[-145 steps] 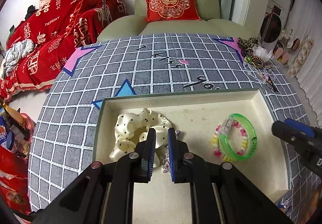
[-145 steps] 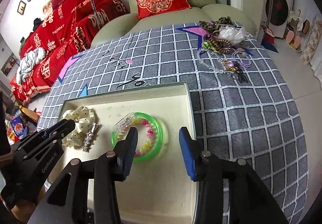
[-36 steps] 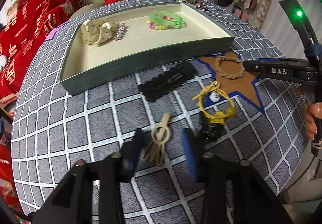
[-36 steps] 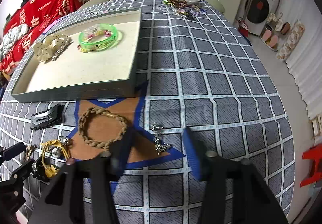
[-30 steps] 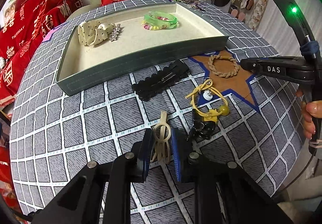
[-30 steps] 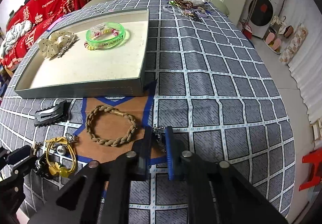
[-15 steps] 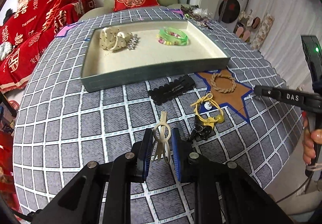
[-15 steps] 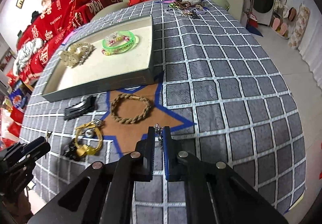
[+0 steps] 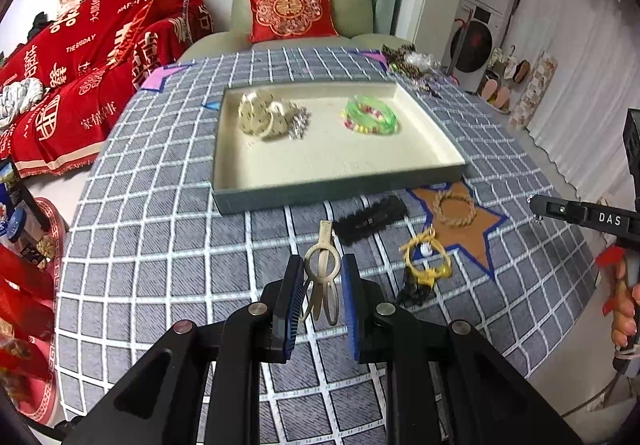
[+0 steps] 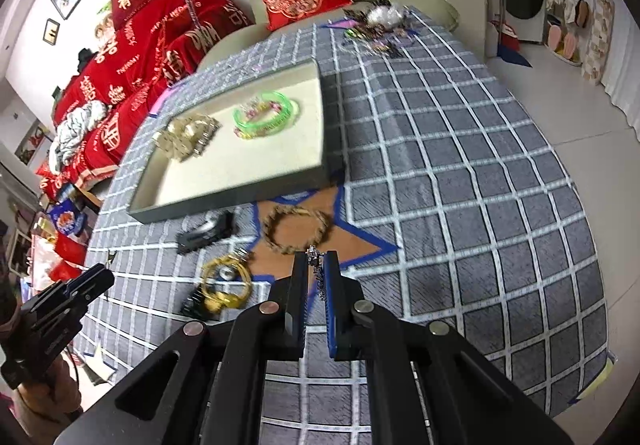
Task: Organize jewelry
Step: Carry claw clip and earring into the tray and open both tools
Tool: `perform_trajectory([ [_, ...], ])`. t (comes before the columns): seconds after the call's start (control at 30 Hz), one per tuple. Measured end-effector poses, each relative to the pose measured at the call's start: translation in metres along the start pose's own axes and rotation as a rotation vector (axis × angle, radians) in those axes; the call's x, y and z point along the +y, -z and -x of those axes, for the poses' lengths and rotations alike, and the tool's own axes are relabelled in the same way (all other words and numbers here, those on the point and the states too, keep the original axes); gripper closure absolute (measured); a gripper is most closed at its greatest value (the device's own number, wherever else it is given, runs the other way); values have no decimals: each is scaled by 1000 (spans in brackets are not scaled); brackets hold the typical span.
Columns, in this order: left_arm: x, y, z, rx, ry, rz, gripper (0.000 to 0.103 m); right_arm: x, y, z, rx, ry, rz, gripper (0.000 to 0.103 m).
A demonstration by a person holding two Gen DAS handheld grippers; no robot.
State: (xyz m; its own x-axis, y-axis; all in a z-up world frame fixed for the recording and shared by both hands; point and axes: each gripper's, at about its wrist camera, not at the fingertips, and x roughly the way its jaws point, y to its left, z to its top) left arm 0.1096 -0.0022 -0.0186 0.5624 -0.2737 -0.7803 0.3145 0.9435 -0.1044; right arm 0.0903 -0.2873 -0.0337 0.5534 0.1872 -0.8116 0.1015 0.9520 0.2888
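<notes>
Tray [image 9: 336, 189] of cream lining sits mid-table on the checked cloth [image 9: 160, 229], and it holds only part of the jewelry: a spotted scrunchie [image 9: 260, 117] with a small sparkly clip [image 9: 298, 123] touching it at the left, and a green bangle [image 9: 372, 117] around a beaded bracelet at the right. Two more pieces are in hand and raised above the cloth. The left gripper [image 9: 320, 285] is closed on a beige hair claw [image 9: 322, 273]; the right gripper [image 10: 316, 273] pinches a small silver trinket [image 10: 314, 257] between nearly touching jaws — too small to say what it is.

Left on the cloth, just in front of the tray's near wall: a black hair clip [image 9: 370, 221], a braided rope bracelet [image 9: 456, 207] on the brown star patch, and a yellow cord piece [image 9: 426, 259] touching a small black clip [image 9: 416, 291]. A heap of further jewelry [image 10: 376, 25] lies well apart at the far corner. By my reckoning the sorting is under halfway — both held pieces want placing in the tray next.
</notes>
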Motion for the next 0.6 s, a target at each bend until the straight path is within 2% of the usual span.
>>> perform_trajectory([
  [0.3,10,-44,10,-61,-16,-4,76,29,-42,3,-29,-67,42,95],
  [0.47,13,-76,-3,-64,-11,1,76,48,-72,-8,-35,-97,69,95],
  [0.6,12,-93,-23,-57,-26,-18,76,59,-94,-30,-3,-112,86,95],
])
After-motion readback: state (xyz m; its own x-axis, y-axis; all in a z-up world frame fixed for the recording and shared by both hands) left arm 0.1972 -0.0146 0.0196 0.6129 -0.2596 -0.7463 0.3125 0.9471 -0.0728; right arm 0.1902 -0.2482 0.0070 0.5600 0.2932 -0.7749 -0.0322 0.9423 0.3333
